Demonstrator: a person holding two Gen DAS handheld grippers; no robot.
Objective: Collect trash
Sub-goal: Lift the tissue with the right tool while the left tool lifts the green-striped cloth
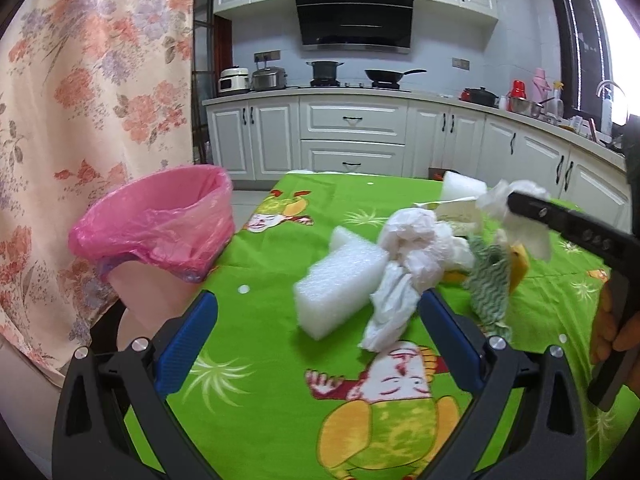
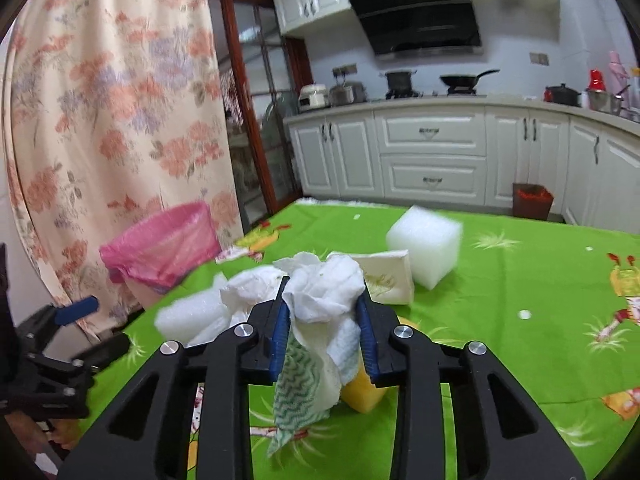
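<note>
The right gripper (image 2: 324, 312) is pinching a crumpled white paper towel (image 2: 324, 288) between its blue pads, together with a green-and-white wavy-patterned cloth (image 2: 298, 380) that hangs down below the fingers. A yellow sponge (image 2: 362, 394) sits just under its right finger; whether it is also clamped cannot be told. Just ahead of this gripper lies a white folded packet (image 2: 390, 280), and beyond that, to the right, a white foam block (image 2: 426, 244) rests on the green cartoon-printed bench (image 2: 520, 280). Off to its left, past the bench edge, stands the bin with a pink liner (image 2: 160, 248).

The left gripper (image 1: 318, 304) is spread wide and holds nothing. Between and just ahead of its fingers lie a white foam slab (image 1: 336, 292) and a wad of white tissue (image 1: 408, 252), the tissue's tail touching the right finger. The pink-lined bin is near, ahead on its left side.
</note>
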